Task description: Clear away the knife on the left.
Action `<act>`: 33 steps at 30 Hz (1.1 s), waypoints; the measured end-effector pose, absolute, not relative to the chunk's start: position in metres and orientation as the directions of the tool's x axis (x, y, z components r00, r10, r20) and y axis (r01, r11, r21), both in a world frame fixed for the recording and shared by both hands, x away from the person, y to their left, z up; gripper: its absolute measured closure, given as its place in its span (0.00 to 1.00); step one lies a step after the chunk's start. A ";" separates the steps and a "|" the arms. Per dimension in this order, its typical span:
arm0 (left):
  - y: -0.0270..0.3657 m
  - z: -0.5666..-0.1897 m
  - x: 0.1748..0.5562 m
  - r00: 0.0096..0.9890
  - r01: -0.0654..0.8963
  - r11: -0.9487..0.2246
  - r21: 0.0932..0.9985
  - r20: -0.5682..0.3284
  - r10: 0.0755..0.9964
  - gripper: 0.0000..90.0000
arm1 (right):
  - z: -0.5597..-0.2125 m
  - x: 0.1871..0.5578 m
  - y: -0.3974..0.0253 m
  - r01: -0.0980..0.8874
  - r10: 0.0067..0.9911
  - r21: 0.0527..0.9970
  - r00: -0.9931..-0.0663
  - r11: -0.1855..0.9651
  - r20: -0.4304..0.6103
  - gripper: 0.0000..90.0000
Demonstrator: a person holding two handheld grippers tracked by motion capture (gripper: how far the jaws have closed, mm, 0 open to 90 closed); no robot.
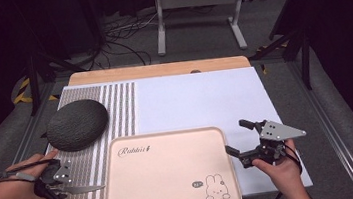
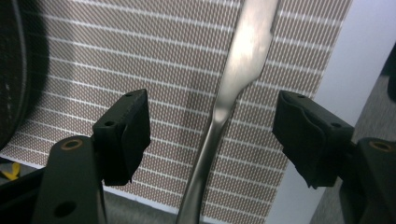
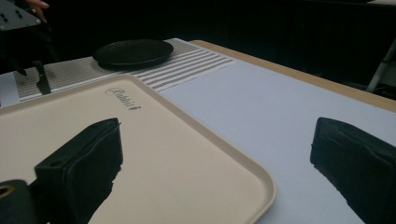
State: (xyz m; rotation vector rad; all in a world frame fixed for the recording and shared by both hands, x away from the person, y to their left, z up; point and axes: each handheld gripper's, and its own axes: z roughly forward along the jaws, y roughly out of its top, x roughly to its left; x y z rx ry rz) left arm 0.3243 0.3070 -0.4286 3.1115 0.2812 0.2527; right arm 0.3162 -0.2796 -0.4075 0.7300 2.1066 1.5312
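Where the high view looks down, the left tongs sit over a knife on the striped mat, beside the beige tray. The left gripper view shows the jaws apart, the knife between them, untouched. In the right gripper view the right tongs gape across the tray's edge, bare white worktop beyond.
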 end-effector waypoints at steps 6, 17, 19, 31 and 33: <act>0.307 -0.436 0.327 0.980 0.155 -0.988 -0.028 0.133 0.150 0.40 | -0.408 0.316 -0.278 0.164 0.636 0.955 -0.771 0.248 -0.032 0.04; 0.306 -0.443 0.330 0.993 0.087 -0.986 -0.141 0.092 0.074 0.68 | -0.409 0.316 -0.278 0.153 0.611 0.956 -0.791 0.252 -0.035 0.04; 0.306 -0.444 0.331 0.995 0.072 -0.988 -0.135 0.084 0.061 0.70 | -0.409 0.316 -0.278 0.151 0.608 0.956 -0.793 0.252 -0.035 0.04; 0.305 -0.444 0.333 0.998 0.027 -0.987 -0.160 0.056 0.019 0.89 | -0.407 0.315 -0.277 0.135 0.594 0.959 -0.803 0.250 -0.042 0.04; 0.305 -0.444 0.333 0.998 0.023 -0.986 -0.162 0.059 0.014 0.89 | -0.407 0.315 -0.277 0.134 0.594 0.959 -0.804 0.249 -0.042 0.04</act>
